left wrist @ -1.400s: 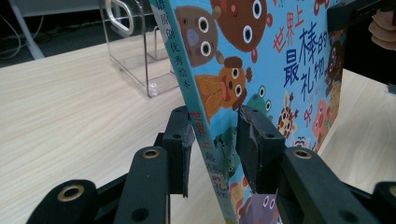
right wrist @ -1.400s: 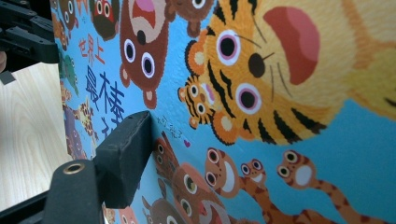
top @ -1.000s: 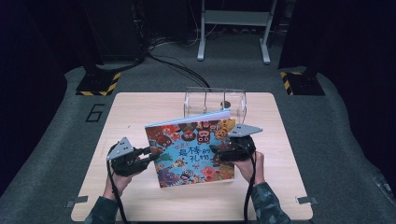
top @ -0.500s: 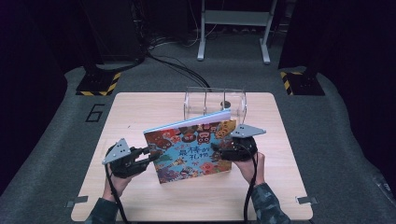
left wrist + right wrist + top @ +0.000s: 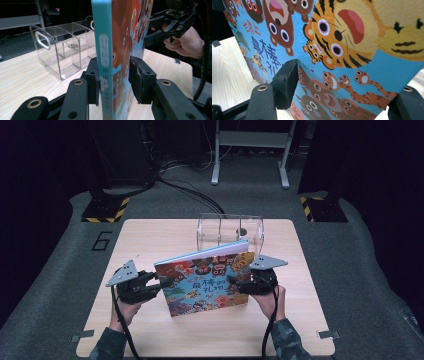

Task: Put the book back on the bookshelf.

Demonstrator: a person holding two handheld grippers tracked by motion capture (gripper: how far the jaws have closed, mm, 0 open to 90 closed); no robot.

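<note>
Picture book stood up on the table between two grippers.

High view: the picture book (image 5: 207, 280) stands tilted on its lower edge near the middle of the wooden table (image 5: 150, 240), cover facing the person, long axis running left to right and slanting up toward the right, just in front of the clear acrylic organiser (image 5: 230, 232). The left gripper (image 5: 159, 284) is at its left edge, the right gripper (image 5: 234, 281) at its right.
Left gripper view: the blue spine (image 5: 102, 57) rises straight up; one pad touches it while the other stands just off the cover, so the jaws are narrow but not clamped.
Right gripper view: the cover (image 5: 342, 50) leans across the jaws, which have just been closing; whether both pads press it I cannot tell.
</note>
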